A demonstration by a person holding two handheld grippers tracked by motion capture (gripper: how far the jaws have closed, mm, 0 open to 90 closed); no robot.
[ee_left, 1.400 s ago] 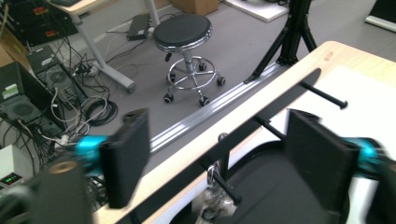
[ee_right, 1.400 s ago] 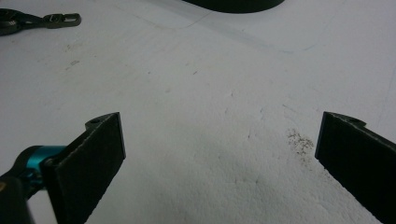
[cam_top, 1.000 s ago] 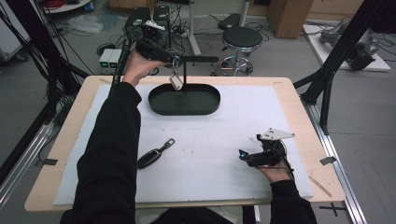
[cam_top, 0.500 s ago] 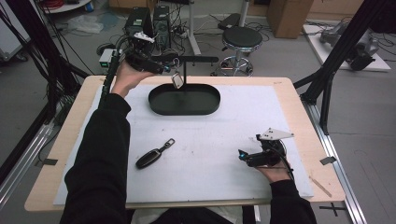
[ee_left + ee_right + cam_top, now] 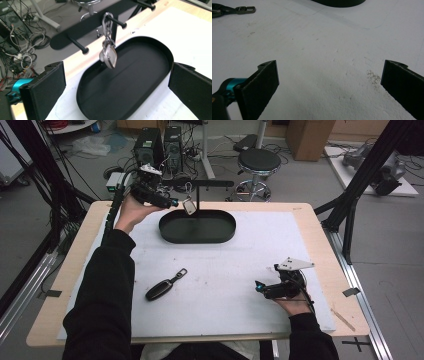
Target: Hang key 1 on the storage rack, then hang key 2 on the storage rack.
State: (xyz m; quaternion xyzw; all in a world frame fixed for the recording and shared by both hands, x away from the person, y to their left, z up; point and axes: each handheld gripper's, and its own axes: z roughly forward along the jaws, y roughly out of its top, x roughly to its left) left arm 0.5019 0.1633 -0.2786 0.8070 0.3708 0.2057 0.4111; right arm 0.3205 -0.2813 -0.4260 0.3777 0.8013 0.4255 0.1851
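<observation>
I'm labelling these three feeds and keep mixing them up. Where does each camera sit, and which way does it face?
High view: above the person's side, looking forward and down on the table; both forearms, left gripper, right gripper.
Left gripper view: on the left gripper, between open jaws at the key fob hanging over the tray.
Right gripper view: on the right gripper, low over the mat.
Shared: tray, car key.

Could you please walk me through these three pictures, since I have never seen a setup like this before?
No robot here: a person holds a two-jaw tool in each hand. The high view looks down on the table; the other two pictures come from cameras riding on each tool, its black jaws rising from the bottom. The left gripper is open beside a silver key fob that hangs from a peg of the black key rack, above the oval black tray. The right gripper rests open on the white mat, holding nothing. A black car key lies on the mat.
</observation>
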